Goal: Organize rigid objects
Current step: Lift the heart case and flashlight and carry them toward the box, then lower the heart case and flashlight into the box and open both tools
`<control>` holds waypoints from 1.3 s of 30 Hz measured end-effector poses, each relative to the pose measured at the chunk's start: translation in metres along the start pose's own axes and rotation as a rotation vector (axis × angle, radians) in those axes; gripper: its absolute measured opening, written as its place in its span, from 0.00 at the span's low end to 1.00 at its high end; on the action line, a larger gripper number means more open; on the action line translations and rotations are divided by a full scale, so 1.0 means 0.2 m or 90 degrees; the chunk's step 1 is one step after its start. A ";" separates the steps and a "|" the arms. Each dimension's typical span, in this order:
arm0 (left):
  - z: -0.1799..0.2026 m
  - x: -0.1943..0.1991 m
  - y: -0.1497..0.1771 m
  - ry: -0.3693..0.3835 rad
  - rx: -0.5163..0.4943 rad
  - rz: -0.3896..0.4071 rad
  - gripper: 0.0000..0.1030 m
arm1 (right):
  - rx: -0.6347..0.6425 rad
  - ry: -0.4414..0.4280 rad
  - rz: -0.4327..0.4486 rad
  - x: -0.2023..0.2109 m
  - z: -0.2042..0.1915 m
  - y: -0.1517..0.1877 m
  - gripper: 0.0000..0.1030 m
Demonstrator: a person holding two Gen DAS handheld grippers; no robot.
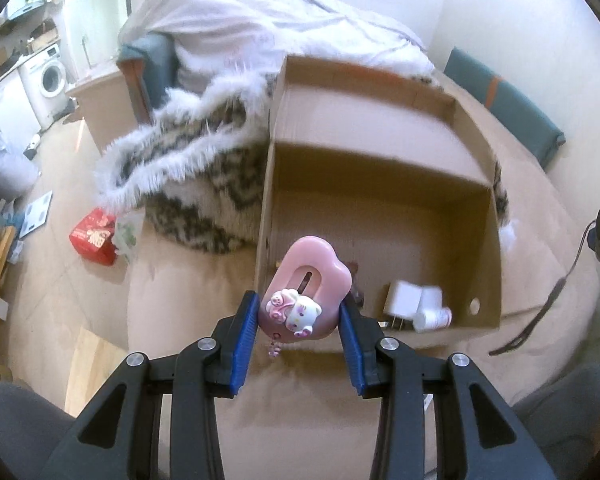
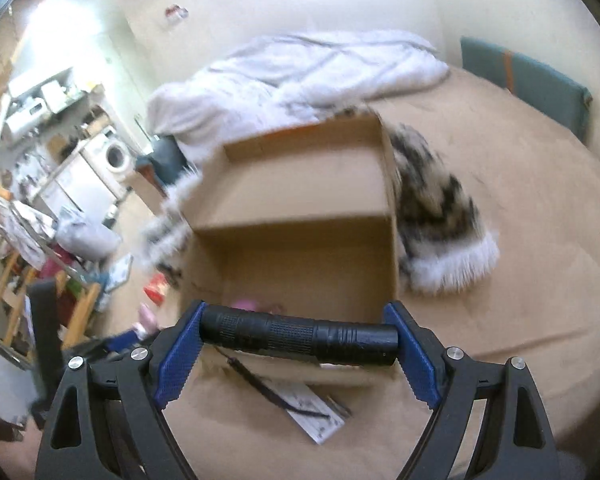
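Cardboard box sat below both loads, yet your right gripper clamped the flashlight endwise, so it could pivot out, while your left gripper pinched the pink case.

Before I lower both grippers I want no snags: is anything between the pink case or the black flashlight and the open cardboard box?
Nothing visible. The left gripper holds the pink case at the cardboard box's near rim; the right gripper holds the black flashlight crosswise above it. Only a white charger and white bottle lie inside.

no legible text (red packet's print blurred)
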State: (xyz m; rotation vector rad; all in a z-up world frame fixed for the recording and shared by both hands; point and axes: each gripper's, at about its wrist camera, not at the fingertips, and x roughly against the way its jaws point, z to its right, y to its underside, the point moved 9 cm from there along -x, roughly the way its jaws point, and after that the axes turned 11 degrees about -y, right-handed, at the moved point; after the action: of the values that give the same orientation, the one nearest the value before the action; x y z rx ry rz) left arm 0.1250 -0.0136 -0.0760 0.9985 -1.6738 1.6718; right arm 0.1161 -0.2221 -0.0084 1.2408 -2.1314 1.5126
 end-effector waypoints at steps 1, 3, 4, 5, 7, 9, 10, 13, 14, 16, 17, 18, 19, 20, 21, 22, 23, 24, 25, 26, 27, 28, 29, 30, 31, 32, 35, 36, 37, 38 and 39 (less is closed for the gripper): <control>0.01 0.01 -0.02 0.000 0.000 0.006 0.35 | 0.003 -0.004 0.005 0.01 -0.01 -0.03 0.91; 0.02 0.01 -0.08 0.003 -0.001 0.018 0.35 | 0.013 -0.008 0.015 0.01 -0.03 -0.09 0.91; 0.03 0.01 -0.10 0.005 -0.002 0.019 0.35 | 0.016 -0.009 0.017 0.00 -0.04 -0.12 0.91; 0.04 0.00 -0.12 0.008 -0.001 0.019 0.35 | 0.017 -0.009 0.018 -0.01 -0.04 -0.13 0.91; 0.06 -0.03 -0.16 0.010 -0.002 0.016 0.35 | 0.015 -0.015 0.019 -0.05 -0.03 -0.17 0.91; 0.09 -0.07 -0.18 0.007 -0.005 0.017 0.35 | 0.017 -0.013 0.017 -0.11 0.00 -0.18 0.91; 0.10 -0.09 -0.19 0.004 -0.007 0.018 0.35 | 0.017 -0.010 0.013 -0.14 0.01 -0.17 0.91; 0.14 -0.19 -0.21 0.000 -0.010 0.009 0.35 | 0.005 -0.010 -0.001 -0.26 0.07 -0.14 0.91; 0.15 -0.22 -0.21 0.000 -0.011 0.004 0.35 | -0.001 -0.010 -0.006 -0.30 0.09 -0.12 0.91; 0.18 -0.28 -0.21 0.000 -0.018 -0.003 0.35 | -0.011 -0.011 -0.016 -0.37 0.13 -0.08 0.91; 0.19 -0.29 -0.21 -0.002 -0.023 -0.001 0.35 | -0.013 -0.010 -0.022 -0.40 0.16 -0.06 0.91; 0.20 -0.31 -0.21 -0.005 -0.029 0.004 0.35 | -0.015 -0.011 -0.027 -0.44 0.18 -0.04 0.91; 0.21 -0.32 -0.21 -0.006 -0.033 0.007 0.35 | -0.018 -0.010 -0.033 -0.46 0.20 -0.01 0.91; 0.23 -0.35 -0.20 -0.004 -0.037 0.011 0.35 | -0.021 -0.007 -0.041 -0.49 0.22 0.01 0.91; 0.23 -0.36 -0.19 -0.003 -0.042 0.011 0.35 | -0.028 -0.006 -0.052 -0.52 0.23 0.04 0.91; 0.24 -0.39 -0.17 -0.003 -0.049 0.009 0.35 | -0.033 -0.006 -0.064 -0.55 0.25 0.06 0.91; 0.25 -0.42 -0.15 -0.004 -0.057 0.002 0.35 | -0.036 -0.003 -0.073 -0.57 0.26 0.08 0.91; 0.25 -0.45 -0.13 -0.005 -0.059 -0.008 0.35 | -0.036 0.003 -0.084 -0.60 0.27 0.10 0.91; 0.25 -0.47 -0.11 -0.004 -0.056 -0.018 0.35 | -0.032 0.008 -0.092 -0.61 0.27 0.11 0.91; 0.25 -0.49 -0.11 -0.003 -0.050 -0.026 0.35 | -0.027 0.014 -0.101 -0.64 0.28 0.13 0.91; 0.25 -0.50 -0.10 -0.001 -0.043 -0.033 0.35 | -0.023 0.017 -0.109 -0.65 0.28 0.14 0.91; 0.25 -0.51 -0.10 0.000 -0.040 -0.036 0.35 | -0.016 0.021 -0.116 -0.67 0.28 0.15 0.91; 0.24 -0.52 -0.10 -0.002 -0.037 -0.037 0.35 | -0.010 0.025 -0.122 -0.69 0.28 0.16 0.91; 0.24 -0.52 -0.10 -0.004 -0.037 -0.038 0.35 | -0.003 0.030 -0.130 -0.71 0.27 0.17 0.91; 0.24 -0.53 -0.10 -0.004 -0.037 -0.040 0.35 | 0.000 0.033 -0.137 -0.72 0.27 0.18 0.91; 0.24 -0.54 -0.09 -0.003 -0.037 -0.044 0.35 | 0.001 0.035 -0.143 -0.74 0.28 0.18 0.91; 0.24 -0.56 -0.06 -0.004 -0.036 -0.058 0.35 | 0.003 0.048 -0.157 -0.78 0.29 0.20 0.91; 0.24 -0.57 -0.05 -0.004 -0.035 -0.063 0.35 | 0.004 0.052 -0.160 -0.79 0.30 0.20 0.91; 0.24 -0.58 -0.05 -0.004 -0.033 -0.068 0.35 | 0.005 0.055 -0.165 -0.80 0.30 0.21 0.91; 0.25 -0.59 -0.04 -0.005 -0.031 -0.072 0.35 | 0.005 0.058 -0.169 -0.81 0.31 0.22 0.91; 0.25 -0.60 -0.03 -0.007 -0.030 -0.075 0.35 | 0.006 0.061 -0.173 -0.82 0.31 0.22 0.91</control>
State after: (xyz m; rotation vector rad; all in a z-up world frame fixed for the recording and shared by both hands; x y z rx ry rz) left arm 0.2030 -0.0486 -0.1729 1.0645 -1.6216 1.5460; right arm 0.1984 -0.1906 -0.1653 1.3674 -1.8135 1.4341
